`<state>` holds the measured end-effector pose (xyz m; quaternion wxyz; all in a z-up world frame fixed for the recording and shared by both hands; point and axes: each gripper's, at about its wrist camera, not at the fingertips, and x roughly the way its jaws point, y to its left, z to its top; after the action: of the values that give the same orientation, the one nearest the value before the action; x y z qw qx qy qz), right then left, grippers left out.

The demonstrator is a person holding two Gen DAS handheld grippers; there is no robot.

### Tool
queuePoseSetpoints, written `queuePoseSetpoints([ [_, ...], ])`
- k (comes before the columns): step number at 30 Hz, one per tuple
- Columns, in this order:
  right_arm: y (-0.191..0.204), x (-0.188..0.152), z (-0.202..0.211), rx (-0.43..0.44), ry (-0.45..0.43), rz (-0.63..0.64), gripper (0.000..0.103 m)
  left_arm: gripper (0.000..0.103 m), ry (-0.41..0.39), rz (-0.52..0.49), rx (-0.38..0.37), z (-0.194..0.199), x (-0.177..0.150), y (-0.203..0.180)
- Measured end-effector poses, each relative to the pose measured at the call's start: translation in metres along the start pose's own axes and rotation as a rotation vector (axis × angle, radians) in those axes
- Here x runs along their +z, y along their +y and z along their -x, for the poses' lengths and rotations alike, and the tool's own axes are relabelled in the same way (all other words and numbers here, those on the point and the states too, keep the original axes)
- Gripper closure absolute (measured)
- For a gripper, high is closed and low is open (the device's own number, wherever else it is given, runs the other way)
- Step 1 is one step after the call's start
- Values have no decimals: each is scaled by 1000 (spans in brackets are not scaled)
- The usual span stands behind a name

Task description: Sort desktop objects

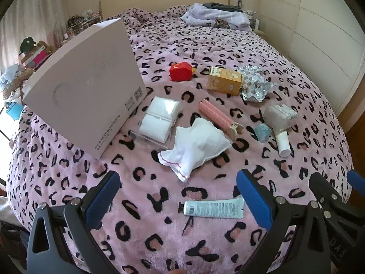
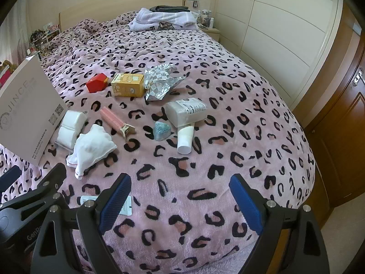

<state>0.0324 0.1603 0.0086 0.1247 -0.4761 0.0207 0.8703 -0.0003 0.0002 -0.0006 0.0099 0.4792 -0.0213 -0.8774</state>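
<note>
Loose objects lie on a pink leopard-print bedspread (image 1: 159,239). A white tube (image 1: 213,209) lies just ahead of my left gripper (image 1: 178,196), which is open and empty. Farther off are a white cloth pouch (image 1: 196,146), a pack of white pads (image 1: 159,118), a pink roller (image 1: 217,115), a red box (image 1: 181,72), a yellow carton (image 1: 224,81), a foil wrapper (image 1: 254,83), a blue lump (image 1: 262,132) and a white bottle (image 1: 281,123). My right gripper (image 2: 180,196) is open and empty over bare bedspread; the white bottle (image 2: 186,116) lies ahead of it.
A large pale pink box (image 1: 86,84) stands tilted at the left of the bed. Folded towels (image 2: 164,19) sit near the headboard. A white wardrobe (image 2: 285,34) and a wooden door (image 2: 342,114) stand to the right. Cluttered shelves (image 1: 34,52) are at the far left.
</note>
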Motion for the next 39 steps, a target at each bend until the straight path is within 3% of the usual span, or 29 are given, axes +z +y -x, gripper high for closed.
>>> queuePoseSetpoints([
  [12,4,-1,1,18,-4,-2,12,0,25,44,-60,-9,-3,7],
  [39,3,-1,2,17,-10,2,12,0,27,30,-23,-5,-2,6],
])
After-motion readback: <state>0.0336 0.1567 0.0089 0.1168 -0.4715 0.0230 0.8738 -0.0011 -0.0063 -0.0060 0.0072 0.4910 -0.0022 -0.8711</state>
